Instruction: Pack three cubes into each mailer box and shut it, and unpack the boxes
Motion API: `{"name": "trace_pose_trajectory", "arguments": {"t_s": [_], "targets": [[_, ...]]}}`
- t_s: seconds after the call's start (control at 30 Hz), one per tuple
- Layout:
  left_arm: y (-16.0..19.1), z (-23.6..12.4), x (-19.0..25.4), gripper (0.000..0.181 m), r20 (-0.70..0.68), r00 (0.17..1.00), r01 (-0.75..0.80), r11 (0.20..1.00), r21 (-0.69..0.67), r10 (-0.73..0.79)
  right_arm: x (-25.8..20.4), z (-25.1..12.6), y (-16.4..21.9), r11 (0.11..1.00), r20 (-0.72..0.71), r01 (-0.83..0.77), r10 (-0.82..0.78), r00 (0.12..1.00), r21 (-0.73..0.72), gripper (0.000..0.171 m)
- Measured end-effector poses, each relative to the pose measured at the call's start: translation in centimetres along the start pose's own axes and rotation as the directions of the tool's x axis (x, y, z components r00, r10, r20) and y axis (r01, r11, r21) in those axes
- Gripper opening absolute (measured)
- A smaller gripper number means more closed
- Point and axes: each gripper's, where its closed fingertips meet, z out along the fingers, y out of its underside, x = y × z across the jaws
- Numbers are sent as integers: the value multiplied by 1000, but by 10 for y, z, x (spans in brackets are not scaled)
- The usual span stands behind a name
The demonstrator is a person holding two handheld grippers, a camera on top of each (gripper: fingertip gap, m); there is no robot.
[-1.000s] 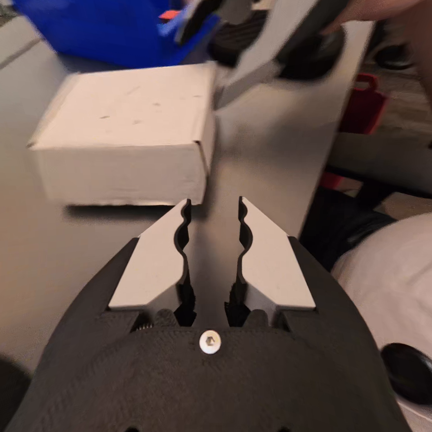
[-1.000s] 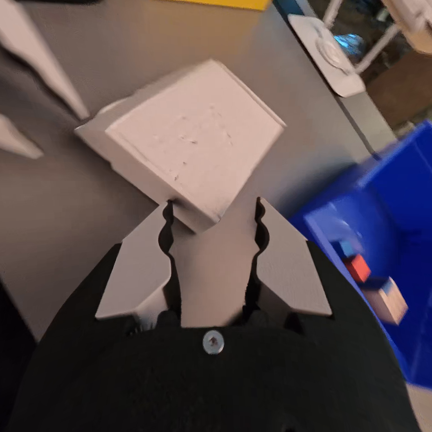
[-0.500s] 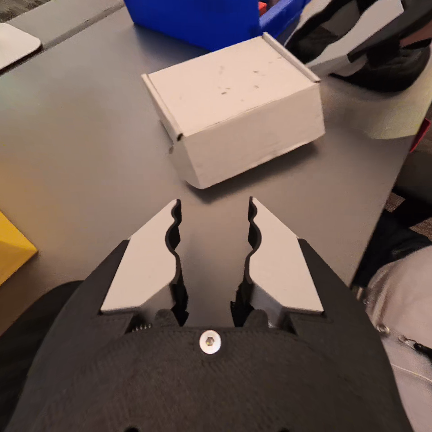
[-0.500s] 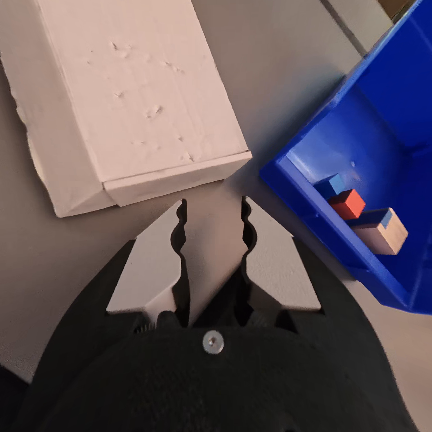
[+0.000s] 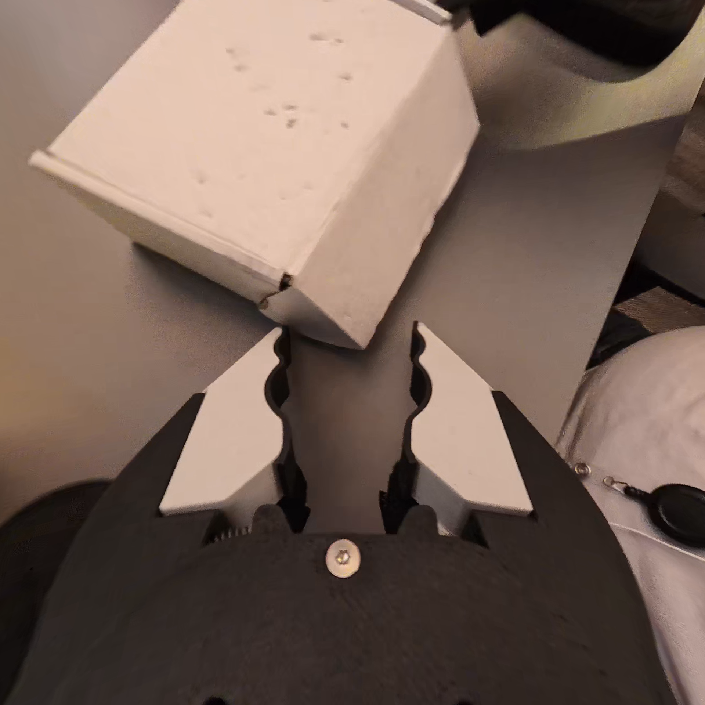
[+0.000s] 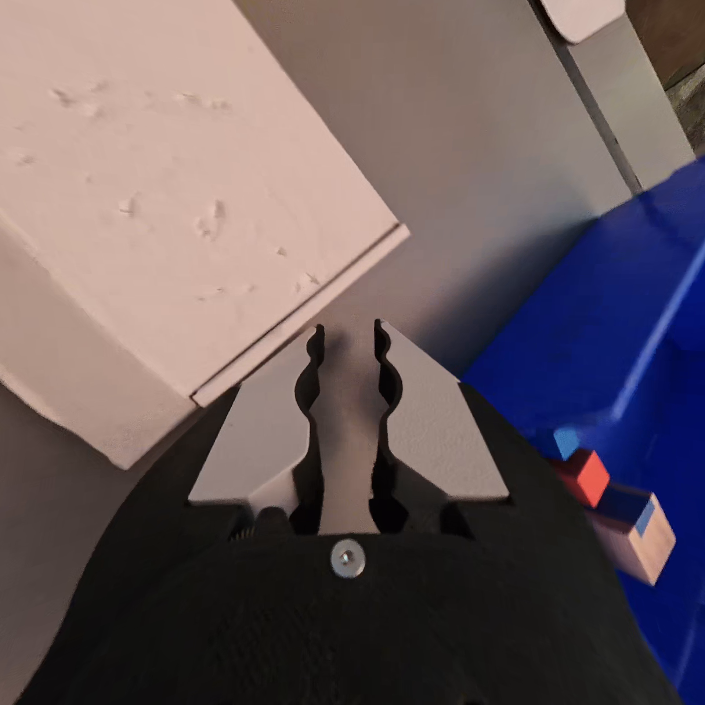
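A white mailer box (image 5: 267,152) lies shut on the grey table, its near corner just ahead of my left gripper (image 5: 349,330), which is open and empty. The same box (image 6: 152,190) fills the upper left of the right wrist view. My right gripper (image 6: 347,328) is open with a narrow gap and empty, its left finger (image 6: 263,419) right beside the box's lid edge. A blue bin (image 6: 610,343) at the right holds a red cube (image 6: 589,482), a blue cube (image 6: 566,440) and a wooden cube with a blue face (image 6: 641,541).
The grey table (image 5: 496,267) ends at the right in the left wrist view, where a person's light clothing (image 5: 629,438) with a black badge reel (image 5: 683,511) shows. A white pad (image 6: 580,19) lies at the far table edge. The right gripper's dark body (image 5: 610,23) shows beyond the box. About 20 cm separates my left fingertips from my right.
Both grippers have moved closer to the box. My left gripper's jaws have spread a little wider. My right gripper has shifted toward the lid edge with its jaws slightly closer together.
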Motion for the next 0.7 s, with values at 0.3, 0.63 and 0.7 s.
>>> {"name": "trace_pose_trajectory", "arguments": {"t_s": [0.3, 0.63, 0.7], "targets": [[-13, -55, 14, 55, 93, 995, -61, 979, 194, 43, 38, -27, -18, 995, -235, -75, 87, 968, 60, 47], [-40, -32, -11, 70, 40, 760, -650, 760, 13, 649, -88, -78, -15, 921, 253, -293, 229, 940, 256, 48], [-35, -26, -9, 69, -71, 724, -688, 725, -26, 686, -95, -75, -10, 918, 285, -318, 247, 926, 236, 48]]}}
